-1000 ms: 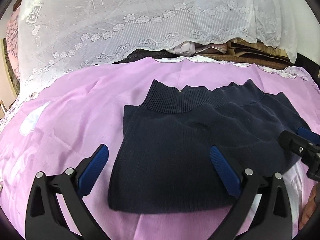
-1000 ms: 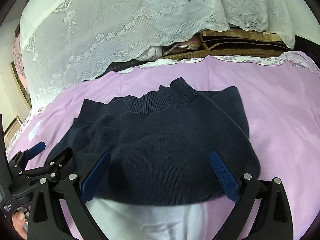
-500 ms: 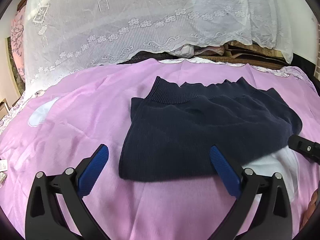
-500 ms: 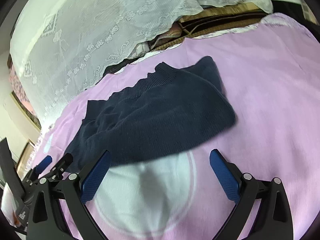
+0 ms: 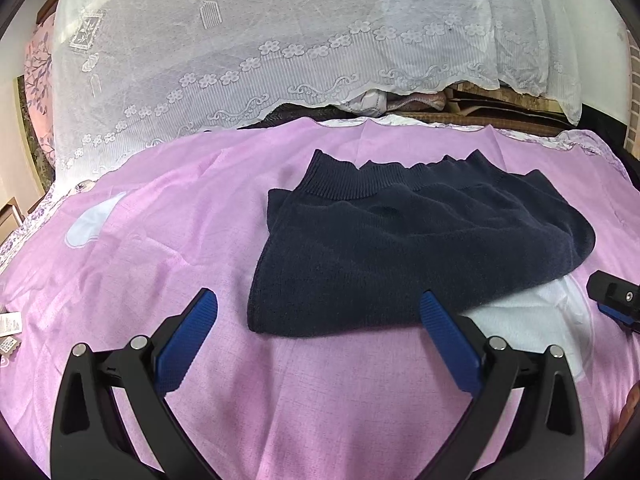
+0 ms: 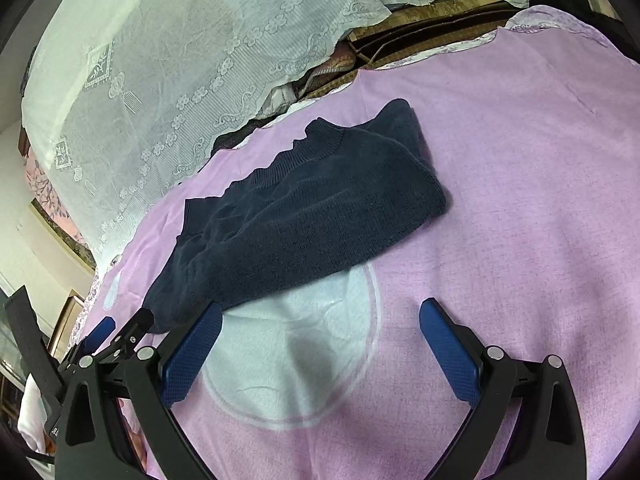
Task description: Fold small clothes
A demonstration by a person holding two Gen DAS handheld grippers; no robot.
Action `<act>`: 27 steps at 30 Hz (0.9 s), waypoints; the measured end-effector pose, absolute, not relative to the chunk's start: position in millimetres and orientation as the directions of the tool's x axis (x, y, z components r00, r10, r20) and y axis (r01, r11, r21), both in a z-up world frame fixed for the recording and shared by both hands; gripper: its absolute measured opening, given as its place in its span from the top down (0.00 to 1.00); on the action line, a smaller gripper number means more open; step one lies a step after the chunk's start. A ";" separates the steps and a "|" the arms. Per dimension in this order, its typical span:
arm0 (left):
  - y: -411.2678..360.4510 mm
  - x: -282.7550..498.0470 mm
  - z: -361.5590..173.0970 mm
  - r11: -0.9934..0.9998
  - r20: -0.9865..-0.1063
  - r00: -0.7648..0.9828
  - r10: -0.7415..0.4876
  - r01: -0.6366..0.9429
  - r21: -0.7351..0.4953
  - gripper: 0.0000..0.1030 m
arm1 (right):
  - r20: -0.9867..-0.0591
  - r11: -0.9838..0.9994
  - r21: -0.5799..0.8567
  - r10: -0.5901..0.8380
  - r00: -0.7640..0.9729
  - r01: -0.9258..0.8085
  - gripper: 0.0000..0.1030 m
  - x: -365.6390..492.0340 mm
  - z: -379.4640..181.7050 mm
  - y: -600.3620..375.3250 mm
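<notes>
Ahead of our left claw (image 5: 318, 322) and right claw (image 6: 320, 330), both wide open and empty, the folded sweater (image 5: 416, 248) lies crosswise, nearer the left.

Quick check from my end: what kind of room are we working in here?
Most likely a bedroom. The navy sweater lies folded on a pink bedsheet spread over a soft, bed-like surface, and a white lace cover drapes over piled bedding behind it. Both grippers are open and empty.
</notes>
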State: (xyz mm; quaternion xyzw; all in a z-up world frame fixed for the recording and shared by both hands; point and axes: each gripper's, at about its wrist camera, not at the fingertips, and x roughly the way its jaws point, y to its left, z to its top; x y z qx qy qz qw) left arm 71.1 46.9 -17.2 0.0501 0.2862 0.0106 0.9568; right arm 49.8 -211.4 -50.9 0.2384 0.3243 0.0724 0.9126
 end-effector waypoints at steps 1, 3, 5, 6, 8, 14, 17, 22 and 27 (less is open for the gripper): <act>46.6 71.2 -17.4 0.995 -0.548 0.835 0.048 0.010 0.103 0.04 | -0.557 0.875 0.483 0.288 0.779 0.022 0.03 50.5 -51.1 -211.4; 45.6 71.2 -17.9 0.994 -0.551 0.834 0.045 0.015 0.104 0.04 | -0.557 0.872 0.489 0.292 0.778 0.023 0.03 53.0 -51.7 -212.4; 44.7 71.8 -18.4 0.994 -0.553 0.832 0.043 0.020 0.107 0.04 | -0.555 0.869 0.494 0.294 0.778 0.024 0.03 55.1 -52.1 -213.1; 44.0 72.7 -18.9 0.994 -0.555 0.831 0.042 0.023 0.110 0.04 | -0.554 0.866 0.499 0.296 0.778 0.026 0.03 57.5 -52.5 -213.5; 42.4 74.3 -19.6 0.993 -0.558 0.829 0.042 0.028 0.116 0.04 | -0.554 0.863 0.504 0.299 0.777 0.027 0.03 59.6 -53.2 -214.7; 36.7 76.8 -21.4 0.989 -0.564 0.824 0.049 0.038 0.142 0.04 | -0.551 0.851 0.524 0.305 0.777 0.038 0.03 69.6 -54.7 -217.5; 33.6 78.5 -21.5 0.987 -0.563 0.825 0.054 0.042 0.157 0.04 | -0.550 0.845 0.532 0.304 0.778 0.046 0.03 77.3 -55.1 -219.7; 28.9 84.5 -21.4 0.983 -0.555 0.829 0.069 0.040 0.181 0.04 | -0.548 0.841 0.538 0.298 0.782 0.056 0.03 88.3 -55.2 -220.5; 29.2 93.2 -21.2 0.984 -0.559 0.825 0.078 0.027 0.178 0.04 | -0.551 0.846 0.529 0.286 0.784 0.062 0.03 100.1 -54.2 -217.6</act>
